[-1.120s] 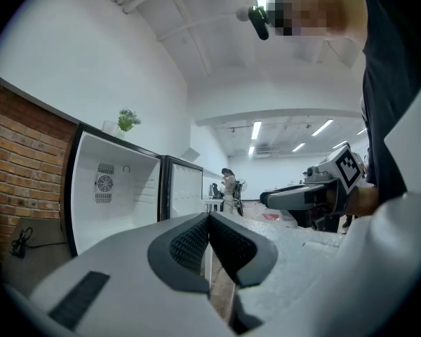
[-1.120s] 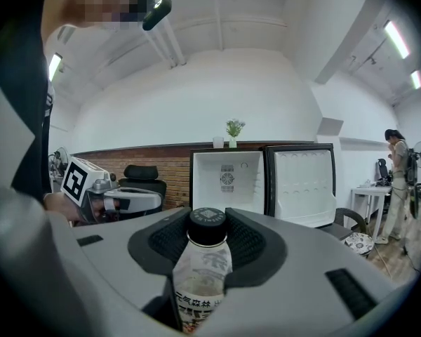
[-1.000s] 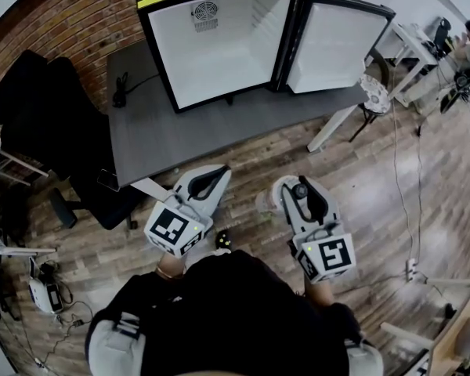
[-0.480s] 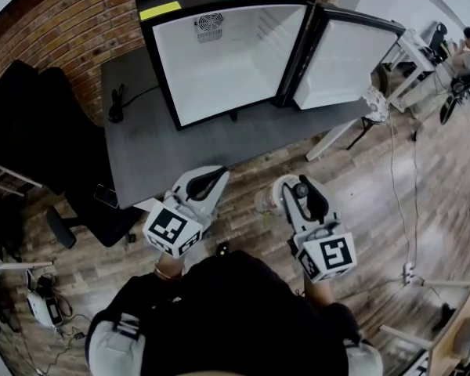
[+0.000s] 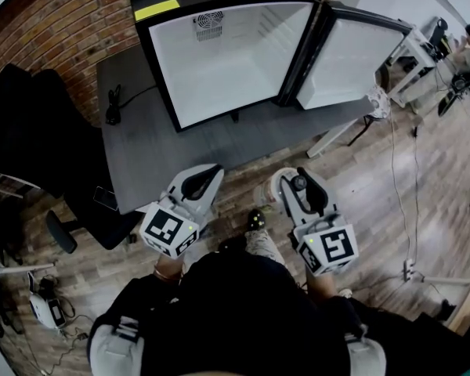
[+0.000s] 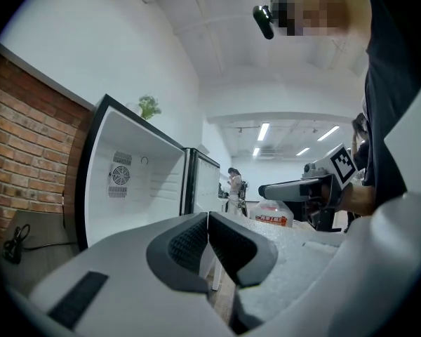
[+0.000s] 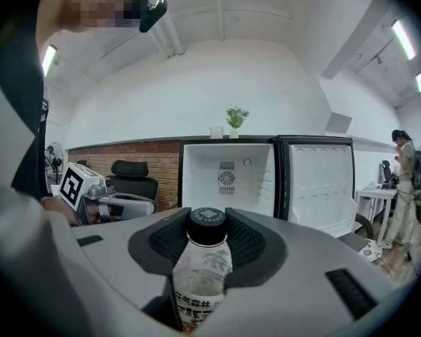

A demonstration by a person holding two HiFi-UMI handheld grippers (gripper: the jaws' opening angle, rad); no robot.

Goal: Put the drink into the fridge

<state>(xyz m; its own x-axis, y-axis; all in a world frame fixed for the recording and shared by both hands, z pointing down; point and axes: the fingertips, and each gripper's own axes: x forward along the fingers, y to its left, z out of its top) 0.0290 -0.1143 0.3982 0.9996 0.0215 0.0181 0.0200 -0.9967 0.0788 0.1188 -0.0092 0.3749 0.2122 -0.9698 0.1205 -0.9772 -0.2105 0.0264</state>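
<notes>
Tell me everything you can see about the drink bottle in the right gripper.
The bottle is clear plastic with a black screw cap, pale contents and white lettering across its body. It stands upright, clamped just below the cap between the ribbed dark pads of the right gripper. It is held in the air in front of the open fridge, not yet inside it. Nothing else touches it.
</notes>
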